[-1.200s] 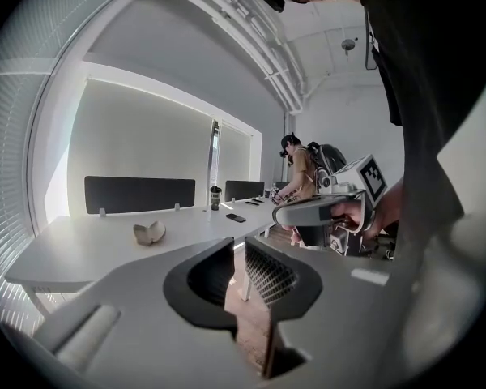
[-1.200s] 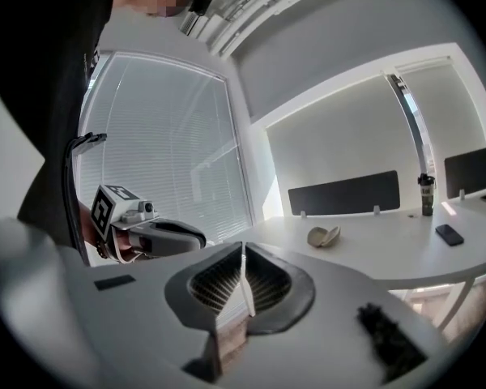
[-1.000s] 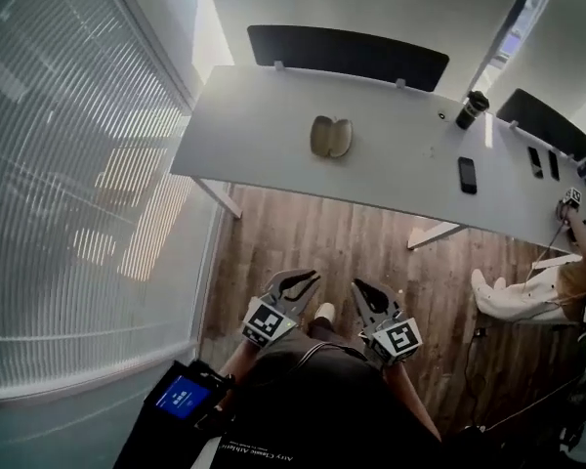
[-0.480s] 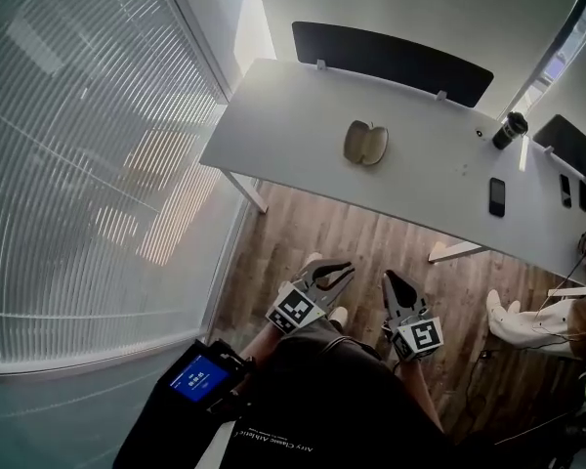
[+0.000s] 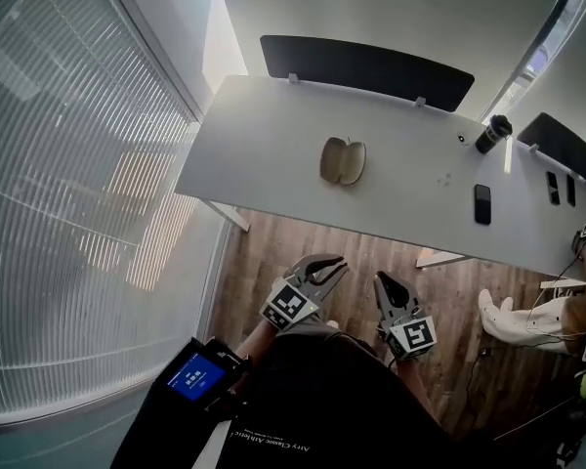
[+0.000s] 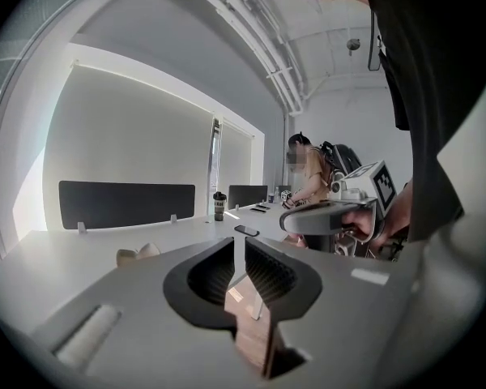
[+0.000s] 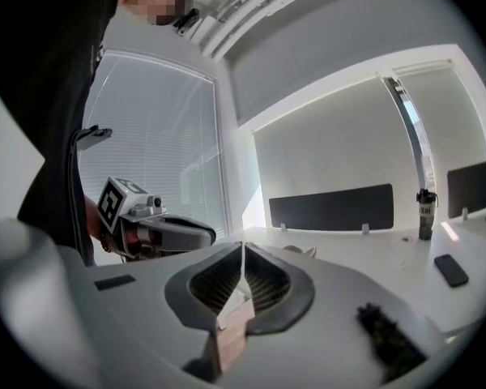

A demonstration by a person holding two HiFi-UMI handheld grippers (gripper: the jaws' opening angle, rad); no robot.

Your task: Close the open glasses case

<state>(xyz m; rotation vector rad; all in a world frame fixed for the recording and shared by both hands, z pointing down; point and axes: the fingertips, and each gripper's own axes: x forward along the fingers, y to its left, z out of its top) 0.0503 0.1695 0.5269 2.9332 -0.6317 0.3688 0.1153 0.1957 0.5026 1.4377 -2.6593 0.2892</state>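
Note:
The open glasses case (image 5: 343,161) is beige and lies with both halves spread on the white table (image 5: 273,135), near its middle. It shows small and far in the left gripper view (image 6: 138,254) and in the right gripper view (image 7: 301,251). My left gripper (image 5: 330,266) and right gripper (image 5: 385,285) hang low by my body over the wooden floor, well short of the table. Both are shut and hold nothing. Each shows in its own view, the left gripper (image 6: 240,245) and the right gripper (image 7: 242,250).
A black phone (image 5: 482,204) and a dark cup (image 5: 491,134) are on the table's right part. A dark divider panel (image 5: 366,69) runs along its far edge. Another person (image 5: 566,311) sits at the right. Window blinds (image 5: 68,164) fill the left.
The head view has swung, so the table and case shift in the frame. Both grippers stay low by my body, shut, a little nearer the table.

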